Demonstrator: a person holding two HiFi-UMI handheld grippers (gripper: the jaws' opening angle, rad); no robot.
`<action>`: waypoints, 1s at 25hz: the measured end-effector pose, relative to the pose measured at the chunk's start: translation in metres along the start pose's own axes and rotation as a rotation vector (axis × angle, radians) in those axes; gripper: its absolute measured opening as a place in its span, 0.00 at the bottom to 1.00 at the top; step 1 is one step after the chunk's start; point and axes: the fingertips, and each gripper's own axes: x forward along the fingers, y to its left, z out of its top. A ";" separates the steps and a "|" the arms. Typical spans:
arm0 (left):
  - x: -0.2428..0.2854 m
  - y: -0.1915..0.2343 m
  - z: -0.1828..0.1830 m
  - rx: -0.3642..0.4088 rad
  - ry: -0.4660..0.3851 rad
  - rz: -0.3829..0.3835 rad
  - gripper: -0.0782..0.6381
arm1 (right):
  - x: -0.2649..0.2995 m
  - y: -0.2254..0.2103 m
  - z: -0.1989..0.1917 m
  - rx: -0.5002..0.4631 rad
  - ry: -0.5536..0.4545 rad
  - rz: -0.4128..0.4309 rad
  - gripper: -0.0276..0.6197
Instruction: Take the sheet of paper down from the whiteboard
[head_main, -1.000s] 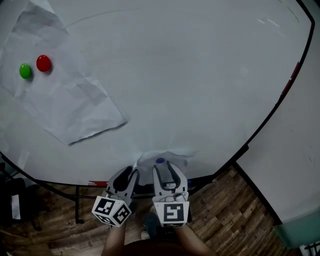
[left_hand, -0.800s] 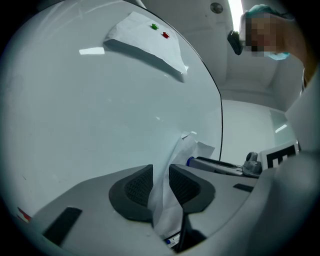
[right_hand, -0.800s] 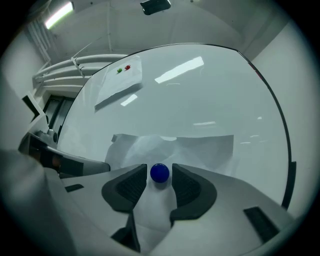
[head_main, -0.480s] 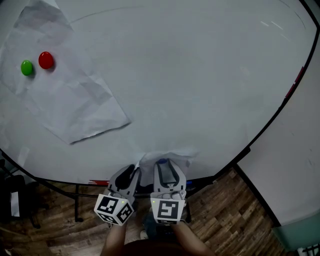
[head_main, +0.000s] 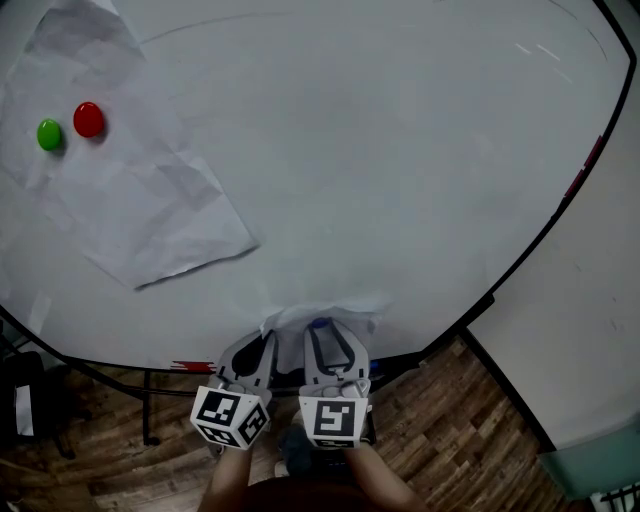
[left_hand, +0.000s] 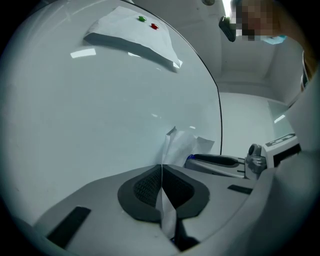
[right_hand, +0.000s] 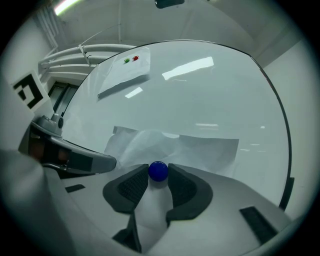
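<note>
Left fingers (left_hand: 145, 187) pinch the crumpled white paper sheet (left_hand: 182, 147) at the whiteboard's (head_main: 400, 150) bottom edge; right fingers (right_hand: 132, 187), just closed onto its round blue magnet (right_hand: 158, 171), should pull it off next.

Brown wood-plank floor (head_main: 440, 420) runs across the bottom of the head view. A plain white wall (head_main: 590, 330) rises at the right, with a teal object (head_main: 592, 468) at its foot. Dark metal legs (head_main: 148, 405) stand on the floor at the left, near a black item (head_main: 18, 395) too dim to identify. The right gripper view shows a ceiling light strip (right_hand: 70, 6) and white rails (right_hand: 85, 52).
</note>
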 end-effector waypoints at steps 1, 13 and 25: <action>0.000 0.000 0.000 -0.003 0.001 0.000 0.14 | 0.000 0.000 0.000 0.000 0.002 0.005 0.25; -0.002 0.001 0.004 -0.100 -0.017 -0.030 0.14 | -0.012 0.006 -0.008 0.002 0.017 0.027 0.25; -0.007 0.005 0.010 -0.138 -0.036 -0.037 0.14 | -0.014 0.000 -0.010 0.015 0.020 0.019 0.25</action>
